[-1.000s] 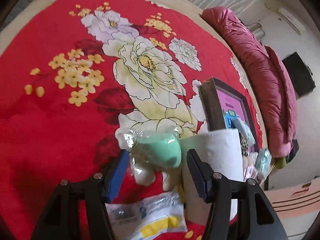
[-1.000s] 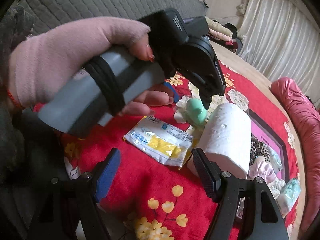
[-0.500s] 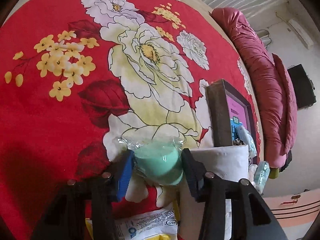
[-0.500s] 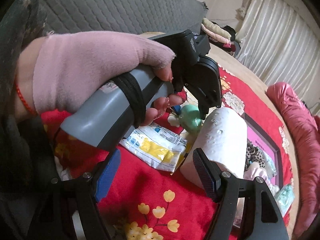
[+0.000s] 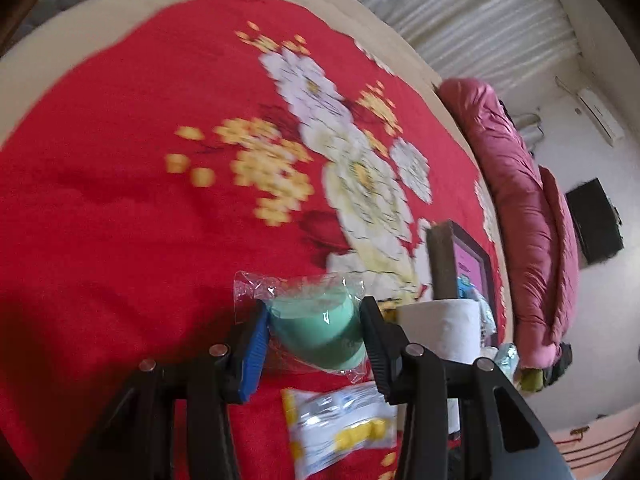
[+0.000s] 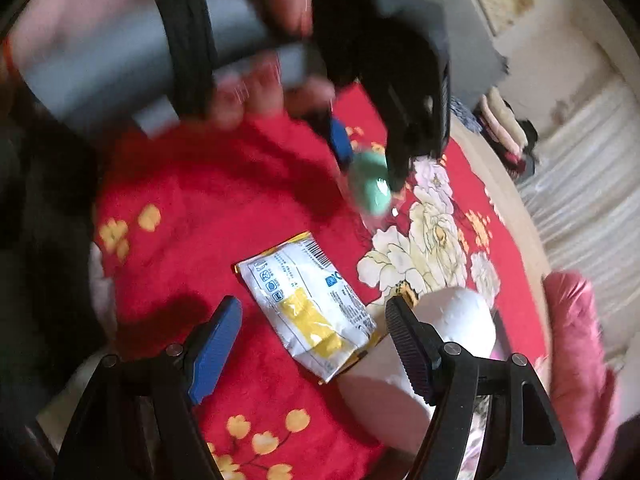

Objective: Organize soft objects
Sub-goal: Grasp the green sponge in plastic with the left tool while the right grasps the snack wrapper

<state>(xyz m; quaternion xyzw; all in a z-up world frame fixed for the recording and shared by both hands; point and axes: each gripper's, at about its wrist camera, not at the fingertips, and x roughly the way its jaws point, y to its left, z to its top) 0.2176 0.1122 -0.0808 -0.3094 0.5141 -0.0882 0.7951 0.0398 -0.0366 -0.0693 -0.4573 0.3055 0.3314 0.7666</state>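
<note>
My left gripper (image 5: pixel 314 330) is shut on a green sponge in a clear plastic wrapper (image 5: pixel 320 328) and holds it above the red flowered blanket (image 5: pixel 120 200). The sponge (image 6: pixel 370 188) and left gripper (image 6: pixel 366 168) also show in the right wrist view, lifted off the blanket. My right gripper (image 6: pixel 314 336) is open and empty, over a white and yellow packet (image 6: pixel 308 308) lying flat. A white paper roll (image 6: pixel 452 320) lies just right of it. The packet (image 5: pixel 340 424) and roll (image 5: pixel 444 328) also show in the left wrist view.
A dark box with a pink lining (image 5: pixel 460 268) holding several soft items stands beyond the roll. A rolled pink quilt (image 5: pixel 532 220) lies along the bed's far right edge. A grey quilted cover (image 6: pixel 472 44) is behind the blanket.
The left gripper closed on the green sponge and lifted it off the blanket, moving up and left. The right gripper stayed open and shifted over the packet.
</note>
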